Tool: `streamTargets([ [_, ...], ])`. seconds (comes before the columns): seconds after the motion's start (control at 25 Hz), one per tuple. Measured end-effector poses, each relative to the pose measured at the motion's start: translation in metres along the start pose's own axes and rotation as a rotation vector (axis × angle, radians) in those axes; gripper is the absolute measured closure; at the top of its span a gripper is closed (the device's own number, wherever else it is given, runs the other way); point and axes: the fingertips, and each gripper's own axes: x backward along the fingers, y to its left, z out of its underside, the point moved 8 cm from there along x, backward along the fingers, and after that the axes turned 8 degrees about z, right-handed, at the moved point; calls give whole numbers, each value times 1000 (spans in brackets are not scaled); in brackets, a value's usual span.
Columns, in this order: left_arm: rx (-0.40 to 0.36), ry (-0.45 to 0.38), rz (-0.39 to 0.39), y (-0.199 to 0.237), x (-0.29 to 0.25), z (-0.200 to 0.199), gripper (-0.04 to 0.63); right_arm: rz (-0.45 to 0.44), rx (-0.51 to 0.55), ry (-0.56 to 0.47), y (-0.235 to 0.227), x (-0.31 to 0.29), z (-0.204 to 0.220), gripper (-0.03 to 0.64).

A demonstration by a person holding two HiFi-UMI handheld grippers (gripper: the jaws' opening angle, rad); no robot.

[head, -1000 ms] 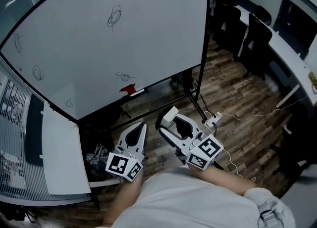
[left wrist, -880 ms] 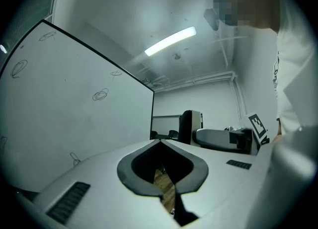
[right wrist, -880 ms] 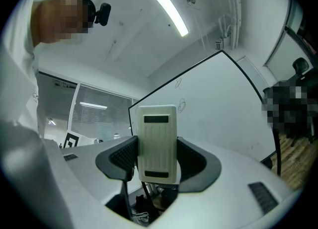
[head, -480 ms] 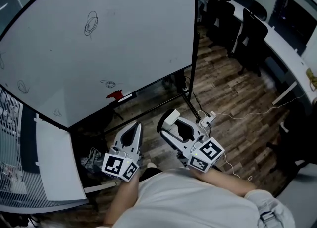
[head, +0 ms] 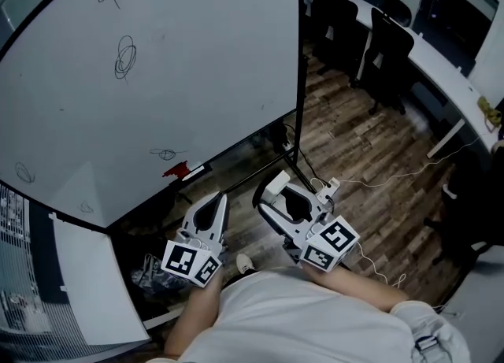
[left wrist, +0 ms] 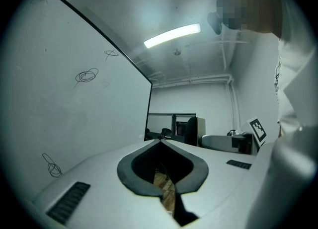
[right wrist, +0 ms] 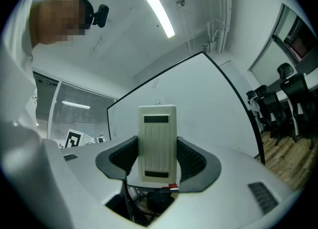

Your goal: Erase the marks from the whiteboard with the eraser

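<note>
Scribbled whiteboard (head: 197,54) beyond ribbed cream eraser (right wrist: 157,138) between jaws of right gripper (right wrist: 157,159)

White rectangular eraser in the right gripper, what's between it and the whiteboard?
Head view: only wood-plank floor and the black stand leg separate the white eraser from the whiteboard.

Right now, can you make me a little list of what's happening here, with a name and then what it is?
Whiteboard: big, standing on a wood floor
Marks: several dark scribbles, not wiped yet
Eraser: pale, gripped in the right gripper, away from the board
Left gripper: jaws together, holding nothing
Red thing: small, at the board's bottom edge, too small to tell what
Chairs: dark, by a desk to the right
</note>
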Motion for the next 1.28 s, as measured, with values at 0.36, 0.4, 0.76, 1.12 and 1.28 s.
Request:
streamTargets([
  [0.36, -36, -3, 0, 79, 13, -33, 588, -32, -1, -27, 23, -78, 0, 362],
  [0.4, -40, -1, 0, 88, 15, -37, 588, -40, 1, -29, 27, -87, 0, 362],
  [0.76, -83, -19, -11, 166, 50, -73, 588, -84, 19, -55, 65, -168, 10, 363],
  [1.12, -116, -5, 44, 213, 61, -99, 588, -91, 91, -94, 95, -223, 17, 362],
  [1.28, -123, 1, 57, 226, 53, -106, 588, -87, 83, -93, 87, -241, 10, 362],
])
